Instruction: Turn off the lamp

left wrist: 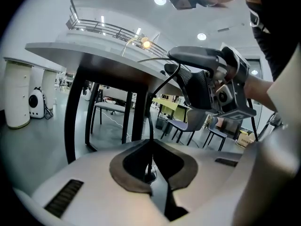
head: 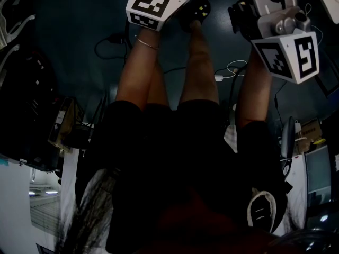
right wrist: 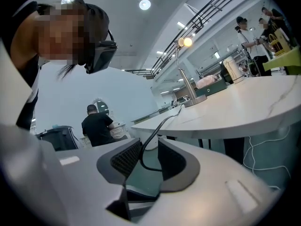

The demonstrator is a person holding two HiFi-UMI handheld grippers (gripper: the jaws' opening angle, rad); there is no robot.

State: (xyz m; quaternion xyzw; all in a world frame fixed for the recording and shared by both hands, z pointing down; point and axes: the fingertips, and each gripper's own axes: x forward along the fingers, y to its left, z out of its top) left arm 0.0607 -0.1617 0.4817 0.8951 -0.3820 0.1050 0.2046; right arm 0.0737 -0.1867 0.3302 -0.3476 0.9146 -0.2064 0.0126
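Observation:
The desk lamp point(right wrist: 187, 74) stands lit on the white table point(right wrist: 244, 107); its bulb point(right wrist: 187, 42) glows. Its black cable point(right wrist: 155, 131) drops over the table's edge and passes between the jaws of my right gripper point(right wrist: 149, 147), which stand apart from it, open. From below the table point(left wrist: 94, 55), the lamp's bulb point(left wrist: 146, 43) also shows lit. My left gripper point(left wrist: 151, 147) has its pads closed against the same cable point(left wrist: 151, 121). The right gripper's body point(left wrist: 225, 93) hangs close by. In the head view only the two marker cubes point(head: 153, 1) point(head: 288, 52) show.
Dark table legs point(left wrist: 73, 112) stand ahead of the left gripper, with chairs point(left wrist: 188, 126) behind. A person in black point(right wrist: 96, 126) sits in the background, and others stand at the far right point(right wrist: 249, 32). Loose cables point(head: 235, 70) lie on the floor by the person's legs.

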